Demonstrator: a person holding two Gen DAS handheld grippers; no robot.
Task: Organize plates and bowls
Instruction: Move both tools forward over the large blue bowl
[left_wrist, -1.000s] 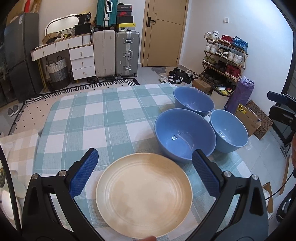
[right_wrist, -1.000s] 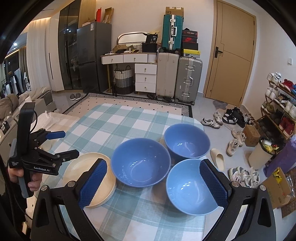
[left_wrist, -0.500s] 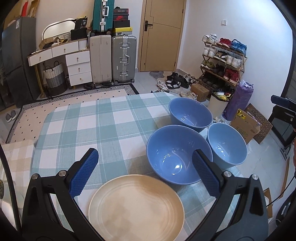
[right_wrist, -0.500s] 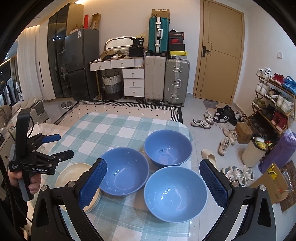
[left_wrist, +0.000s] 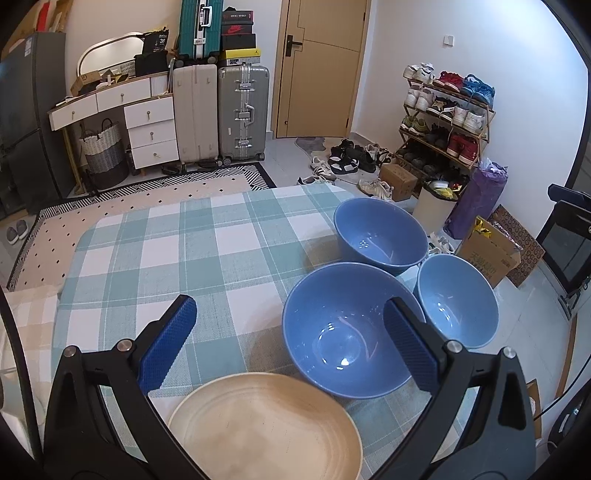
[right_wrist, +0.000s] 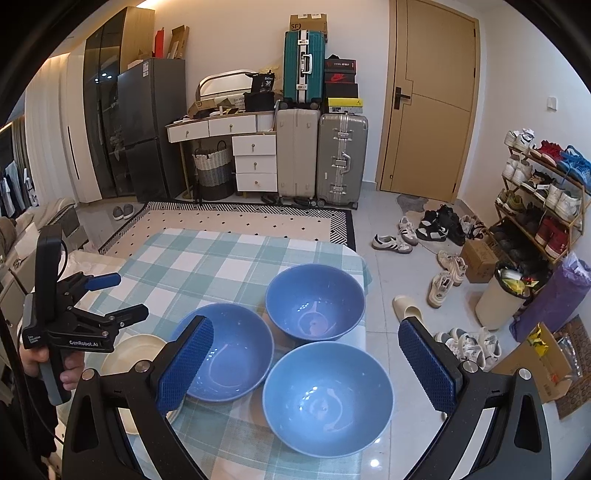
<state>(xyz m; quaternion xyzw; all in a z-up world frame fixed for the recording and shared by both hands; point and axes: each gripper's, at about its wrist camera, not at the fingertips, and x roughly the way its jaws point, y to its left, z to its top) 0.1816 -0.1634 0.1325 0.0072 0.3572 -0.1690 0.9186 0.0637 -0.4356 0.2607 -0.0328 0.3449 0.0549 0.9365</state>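
Below left gripper (left_wrist: 290, 341): cream plate (left_wrist: 264, 428); jaws spread, nothing held.

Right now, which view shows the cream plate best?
The left wrist view: the cream plate fills the foreground between the open left claw, only its near edge cropped. The right wrist view shows just a sliver, hidden behind the right claw's finger.

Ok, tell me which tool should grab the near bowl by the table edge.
Right. The right tool is open with that bowl between its fingers; the left tool faces the plate.
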